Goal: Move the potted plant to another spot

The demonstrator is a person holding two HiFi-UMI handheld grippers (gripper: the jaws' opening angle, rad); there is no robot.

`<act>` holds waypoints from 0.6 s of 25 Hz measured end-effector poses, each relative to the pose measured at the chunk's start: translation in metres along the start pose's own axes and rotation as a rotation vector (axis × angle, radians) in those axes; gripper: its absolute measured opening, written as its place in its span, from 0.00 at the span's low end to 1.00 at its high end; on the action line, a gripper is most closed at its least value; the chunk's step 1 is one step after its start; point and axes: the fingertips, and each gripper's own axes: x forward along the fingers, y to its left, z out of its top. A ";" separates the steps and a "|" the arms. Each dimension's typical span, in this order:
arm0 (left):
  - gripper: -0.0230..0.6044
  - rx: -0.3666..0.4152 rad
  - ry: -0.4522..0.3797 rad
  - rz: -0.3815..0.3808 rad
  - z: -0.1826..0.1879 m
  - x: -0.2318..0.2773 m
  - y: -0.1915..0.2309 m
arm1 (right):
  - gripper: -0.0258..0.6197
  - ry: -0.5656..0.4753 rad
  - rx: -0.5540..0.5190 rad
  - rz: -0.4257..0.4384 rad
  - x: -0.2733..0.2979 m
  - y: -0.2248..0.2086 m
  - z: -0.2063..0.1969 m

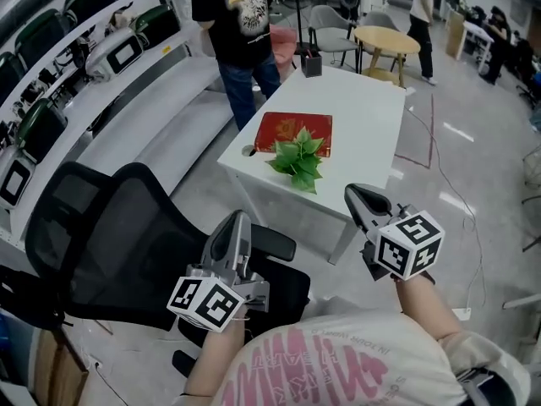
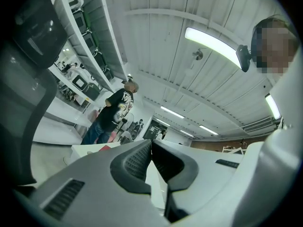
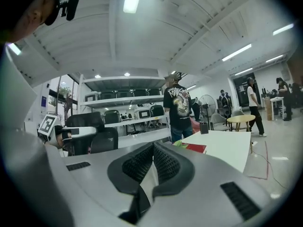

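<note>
The potted plant [image 1: 297,161], a small bunch of green leaves, stands near the front edge of a white table [image 1: 363,117], next to a red mat [image 1: 294,130]. Both grippers are held well short of the table, and neither touches the plant. My left gripper [image 1: 239,225] hovers over a black office chair with its jaws shut and nothing in them. My right gripper [image 1: 358,196] is shut and empty too, off the table's front right corner. In the right gripper view, a sliver of the plant [image 3: 179,143] and the red mat [image 3: 196,148] show just past the closed jaw tips [image 3: 153,145].
A black mesh office chair [image 1: 110,235] stands between me and the table at the left. A person in a black T-shirt [image 1: 237,24] stands at the table's far left side. A black box [image 1: 312,63] sits on its far end. Behind are a round wooden table [image 1: 386,41] and shelving [image 1: 76,66] on the left.
</note>
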 end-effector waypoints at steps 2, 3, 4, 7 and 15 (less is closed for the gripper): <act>0.08 -0.014 0.019 0.011 -0.004 0.004 0.009 | 0.06 0.008 0.017 -0.011 0.007 -0.004 -0.004; 0.08 -0.016 0.030 0.014 -0.007 0.007 0.013 | 0.06 0.009 0.025 -0.016 0.010 -0.007 -0.006; 0.08 -0.017 0.038 0.016 -0.009 0.009 0.015 | 0.06 0.009 0.032 -0.022 0.013 -0.011 -0.008; 0.08 -0.024 0.050 0.028 -0.016 0.015 0.024 | 0.06 0.015 0.058 -0.033 0.024 -0.024 -0.015; 0.08 -0.043 0.074 0.074 -0.034 0.032 0.047 | 0.06 0.043 0.093 -0.012 0.057 -0.046 -0.027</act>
